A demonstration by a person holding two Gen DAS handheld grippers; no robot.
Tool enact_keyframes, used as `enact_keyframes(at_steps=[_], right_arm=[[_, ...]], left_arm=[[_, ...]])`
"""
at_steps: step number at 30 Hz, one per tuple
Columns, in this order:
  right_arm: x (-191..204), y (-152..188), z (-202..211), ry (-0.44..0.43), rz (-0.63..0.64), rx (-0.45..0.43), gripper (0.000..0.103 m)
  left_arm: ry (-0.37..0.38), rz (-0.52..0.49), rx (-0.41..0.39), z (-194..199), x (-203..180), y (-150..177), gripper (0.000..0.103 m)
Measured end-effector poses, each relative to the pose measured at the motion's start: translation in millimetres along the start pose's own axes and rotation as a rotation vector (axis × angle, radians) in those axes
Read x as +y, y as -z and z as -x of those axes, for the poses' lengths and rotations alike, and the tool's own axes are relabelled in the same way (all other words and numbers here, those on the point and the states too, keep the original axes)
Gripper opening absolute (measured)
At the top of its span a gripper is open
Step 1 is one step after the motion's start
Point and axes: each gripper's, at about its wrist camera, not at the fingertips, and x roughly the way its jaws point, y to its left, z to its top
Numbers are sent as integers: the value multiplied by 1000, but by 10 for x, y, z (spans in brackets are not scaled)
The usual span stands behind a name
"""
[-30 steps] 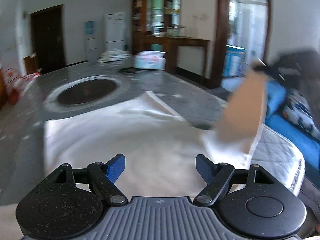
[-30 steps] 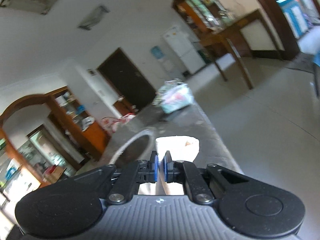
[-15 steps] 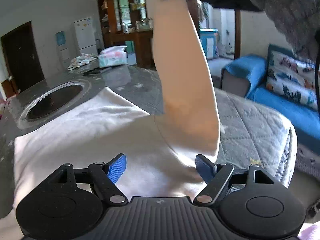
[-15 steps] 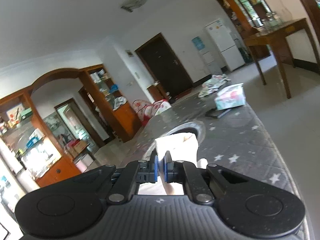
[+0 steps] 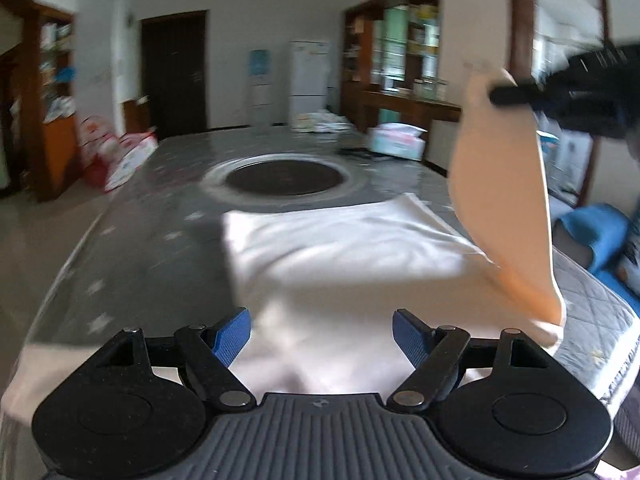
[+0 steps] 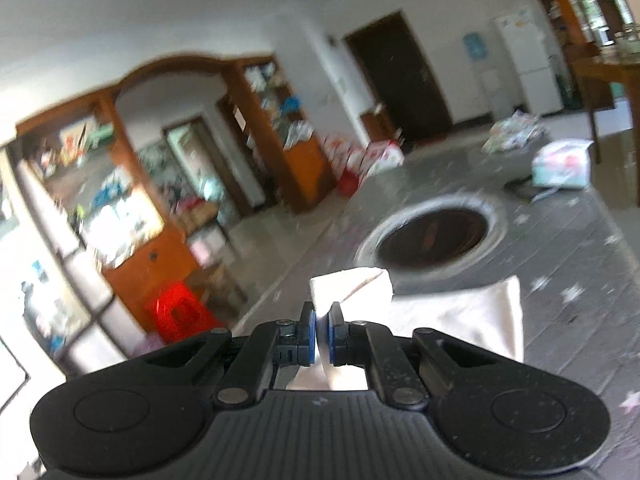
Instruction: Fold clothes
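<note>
Grey star-patterned table (image 5: pixel 160 248) with a round dark recess (image 5: pixel 282 176) carries a white cloth garment (image 5: pixel 340 264) spread flat; right gripper (image 6: pixel 323 334) is clamped on one raised part of it; left gripper (image 5: pixel 322 334) hovers above the cloth, jaws spread, gripping nothing.
</note>
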Motion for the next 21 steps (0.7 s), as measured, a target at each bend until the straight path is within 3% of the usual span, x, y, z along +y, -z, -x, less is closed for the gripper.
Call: enact_keyframes(at_steps=[5, 11, 14, 16, 21], right_arm=[[189, 280, -363, -11, 49, 143, 5], [340, 594, -588, -41, 59, 261, 15], [335, 646, -555, -44, 71, 280, 20], [291, 657, -505, -34, 84, 283, 33], [80, 739, -349, 49, 148, 296, 33]], left_arm=[[-33, 71, 14, 60, 186, 89, 81], [-43, 88, 25, 79, 224, 156, 82], [-43, 85, 23, 86, 220, 160, 82], [-43, 83, 16, 94, 226, 148, 82], [-30, 86, 1, 93, 209, 85, 82]])
